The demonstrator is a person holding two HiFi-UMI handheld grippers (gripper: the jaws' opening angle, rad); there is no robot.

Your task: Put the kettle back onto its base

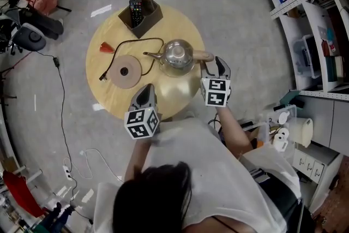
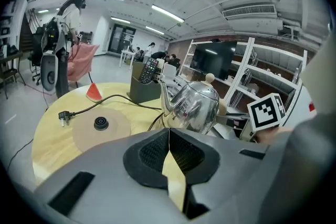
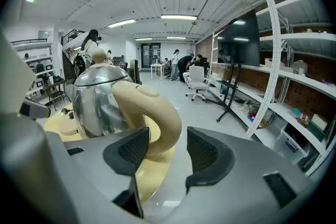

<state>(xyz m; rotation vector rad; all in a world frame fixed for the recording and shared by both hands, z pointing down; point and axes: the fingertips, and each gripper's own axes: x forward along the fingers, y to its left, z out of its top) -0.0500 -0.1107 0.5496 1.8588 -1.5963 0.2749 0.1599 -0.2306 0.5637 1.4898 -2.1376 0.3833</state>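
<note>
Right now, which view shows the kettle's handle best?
The right gripper view: the beige handle looms large just ahead of the right gripper, whose jaws stand apart. The head view shows it only as a small stub from above. In the left gripper view the kettle body hides nearly all of it.

Loose cable [image 1: 136, 40] between kettle [image 1: 178, 56] and base [image 1: 125, 71]

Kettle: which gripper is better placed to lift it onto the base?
Right. The right gripper stands open with the cream handle of the kettle just ahead; the left gripper is shut, facing the spout side.
</note>
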